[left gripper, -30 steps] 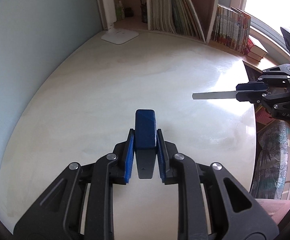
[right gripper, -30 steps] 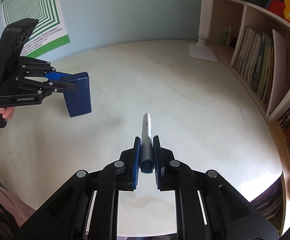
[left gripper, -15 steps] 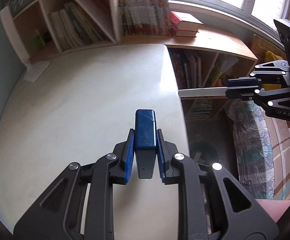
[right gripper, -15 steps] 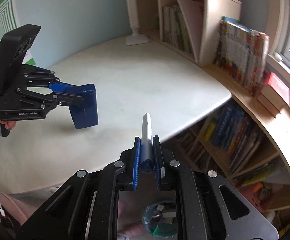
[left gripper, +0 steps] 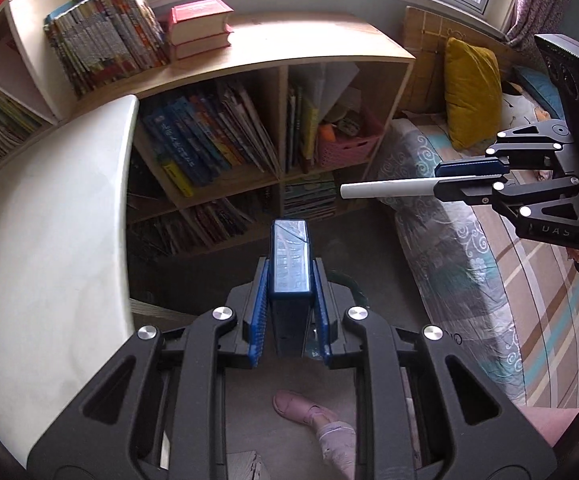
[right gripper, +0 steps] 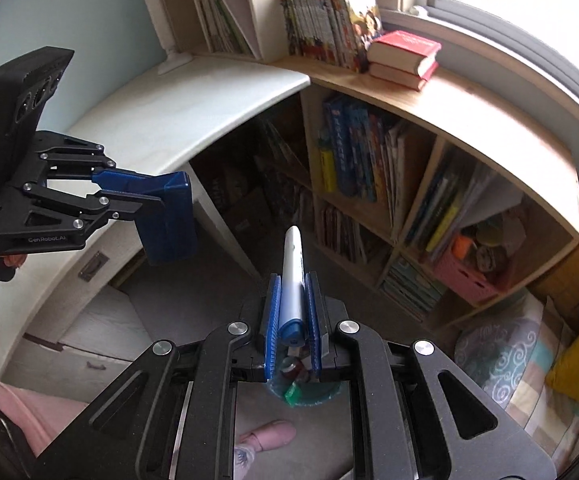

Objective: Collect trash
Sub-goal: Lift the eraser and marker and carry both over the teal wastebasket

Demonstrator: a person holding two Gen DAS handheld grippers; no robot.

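My left gripper (left gripper: pixel 289 270) is shut on a dark blue box (left gripper: pixel 290 254), which stands up between its blue pads. The right wrist view has that same box (right gripper: pixel 167 220) at the left, held by the left gripper (right gripper: pixel 145 194). My right gripper (right gripper: pixel 292 284) is shut on a white pen with a blue end (right gripper: pixel 292 264). From the left wrist, the pen (left gripper: pixel 389 190) pokes leftward out of the right gripper (left gripper: pixel 445 182). Both are held over the floor. Below the right gripper's fingers sits a bag-lined trash bin (right gripper: pixel 313 394) holding scraps; its rim (left gripper: pixel 351 286) is mostly hidden.
The white desk (left gripper: pixel 49 240) ends at the left, with drawers (right gripper: pixel 89 332) beneath. A wooden bookshelf (left gripper: pixel 273 64) full of books faces me. A bed (left gripper: pixel 469 280) with a yellow pillow (left gripper: pixel 471 92) is at the right. A person's foot in a pink slipper (left gripper: pixel 301 408) rests on the floor.
Both grippers have swung off the desktop to the right, past its edge, and now hang over the floor by the bookshelf. Each keeps its hold. The bin has come into view.
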